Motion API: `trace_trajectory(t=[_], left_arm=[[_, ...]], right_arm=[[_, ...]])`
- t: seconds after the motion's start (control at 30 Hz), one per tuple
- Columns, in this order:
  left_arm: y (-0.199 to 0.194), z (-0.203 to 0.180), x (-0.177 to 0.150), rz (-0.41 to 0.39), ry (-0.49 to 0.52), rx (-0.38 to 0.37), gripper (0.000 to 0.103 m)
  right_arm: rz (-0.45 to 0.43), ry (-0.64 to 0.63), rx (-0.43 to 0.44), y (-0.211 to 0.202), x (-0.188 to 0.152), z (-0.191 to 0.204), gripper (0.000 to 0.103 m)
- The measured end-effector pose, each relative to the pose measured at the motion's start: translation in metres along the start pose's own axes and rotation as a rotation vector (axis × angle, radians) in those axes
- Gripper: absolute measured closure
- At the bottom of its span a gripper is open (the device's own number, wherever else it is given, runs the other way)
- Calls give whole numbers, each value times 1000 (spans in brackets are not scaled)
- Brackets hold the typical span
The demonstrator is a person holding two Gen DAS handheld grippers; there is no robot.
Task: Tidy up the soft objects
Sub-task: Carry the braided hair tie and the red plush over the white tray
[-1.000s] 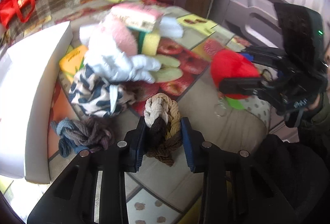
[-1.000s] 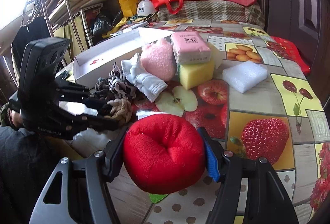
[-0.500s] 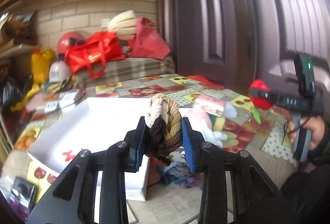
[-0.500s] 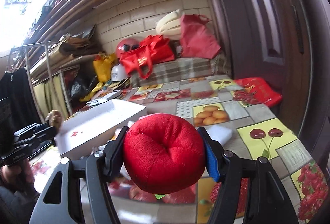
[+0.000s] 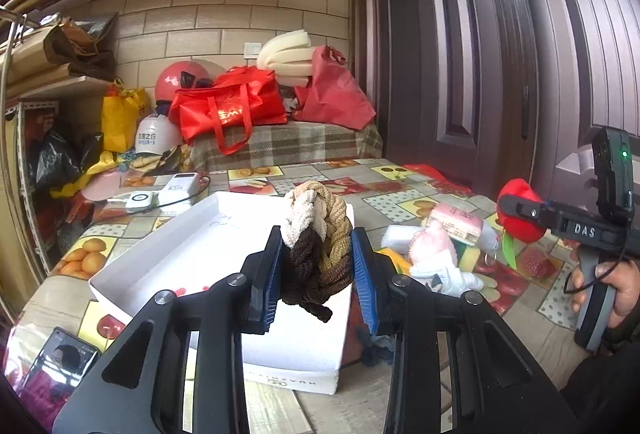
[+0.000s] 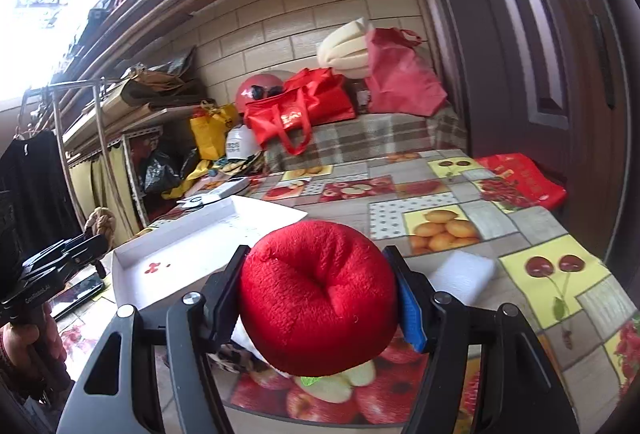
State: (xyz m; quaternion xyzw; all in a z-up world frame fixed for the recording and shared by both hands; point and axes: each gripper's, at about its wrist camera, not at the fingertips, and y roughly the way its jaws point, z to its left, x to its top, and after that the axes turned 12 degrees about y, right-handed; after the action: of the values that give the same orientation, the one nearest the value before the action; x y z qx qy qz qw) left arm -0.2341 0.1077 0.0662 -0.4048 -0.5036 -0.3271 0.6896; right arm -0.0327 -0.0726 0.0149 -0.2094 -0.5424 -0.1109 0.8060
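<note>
L gripper (image 5: 318, 266) is clamped on the braided scrunchie (image 5: 318, 234), held above the near corner of the white box (image 5: 192, 254); R gripper (image 6: 320, 298) squeezes the red plush apple (image 6: 318, 292), up off the table, right of the box. Both look light & squashy w/ grippy fabric, so a mid-body pinch should do. Vs 1 s ago: both were low at the table by the pile; now lifted, box ahead.

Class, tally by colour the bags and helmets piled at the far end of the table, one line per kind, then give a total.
Red bags: 2, the glossy tote and the matte sack.
Yellow bags: 1.
Red helmets: 1.
White helmets: 1.
Total: 5.
</note>
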Motion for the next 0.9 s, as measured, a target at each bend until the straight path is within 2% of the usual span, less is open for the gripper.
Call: trace_trajectory(t=[0.1, 0.4, 0.53, 0.67, 0.9], left_arm=[[1, 9, 0, 4, -9, 34, 71], [31, 46, -12, 94, -25, 157, 71], [50, 62, -17, 136, -85, 166, 71], [56, 62, -15, 114, -46, 202, 71], [72, 79, -15, 127, -81, 174, 71]], right_arm=[[13, -29, 33, 9, -3, 17, 38], [75, -79, 140, 34, -16, 68, 38], [89, -125, 183, 45, -24, 98, 38], [105, -158, 208, 59, -30, 121, 38], [163, -138, 206, 93, -39, 139, 38]])
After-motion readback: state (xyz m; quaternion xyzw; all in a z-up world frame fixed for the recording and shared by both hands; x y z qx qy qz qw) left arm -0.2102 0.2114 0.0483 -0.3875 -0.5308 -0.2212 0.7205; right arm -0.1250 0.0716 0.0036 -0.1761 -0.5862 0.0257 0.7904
